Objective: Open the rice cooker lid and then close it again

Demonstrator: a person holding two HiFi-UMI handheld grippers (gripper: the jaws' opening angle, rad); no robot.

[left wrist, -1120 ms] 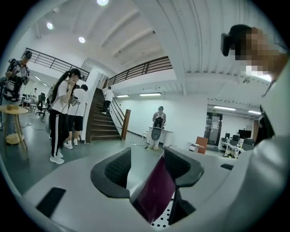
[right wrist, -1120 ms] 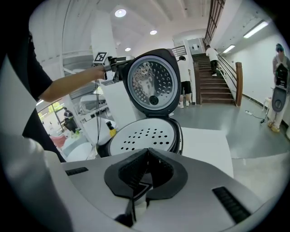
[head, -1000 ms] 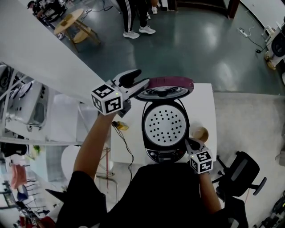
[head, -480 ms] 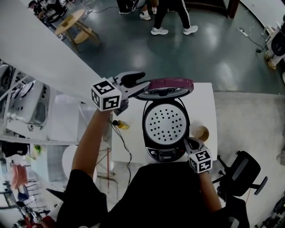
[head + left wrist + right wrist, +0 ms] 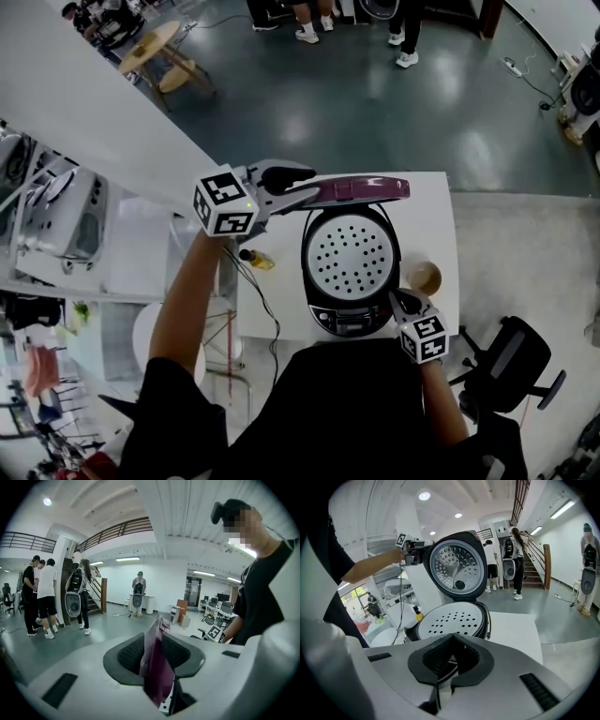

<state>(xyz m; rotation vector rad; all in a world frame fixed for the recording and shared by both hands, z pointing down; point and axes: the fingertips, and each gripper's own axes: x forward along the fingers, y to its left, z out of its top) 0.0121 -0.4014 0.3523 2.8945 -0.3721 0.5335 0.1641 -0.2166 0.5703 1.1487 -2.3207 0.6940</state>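
Note:
The rice cooker [image 5: 352, 319] stands on the white table [image 5: 429, 211] with its perforated inner plate [image 5: 349, 258] showing. Its purple-topped lid [image 5: 366, 188] is raised at the back. My left gripper [image 5: 302, 186] reaches in from the left. Its jaws are closing with the lid's left edge [image 5: 157, 667] between them, and I see no firm press. My right gripper [image 5: 401, 300] rests shut and empty by the cooker's front right corner. From the right gripper [image 5: 451, 656] I see the lid's round inner face [image 5: 454, 566].
A small brown cup [image 5: 424, 278] sits on the table right of the cooker. A yellow object [image 5: 258, 262] and a cable hang off the table's left side. An office chair [image 5: 511, 361] stands at lower right. People walk on the far floor.
My left gripper has moved right onto the lid's edge and its jaws have narrowed around it. The lid now shows edge-on in the head view. The right gripper has stayed put.

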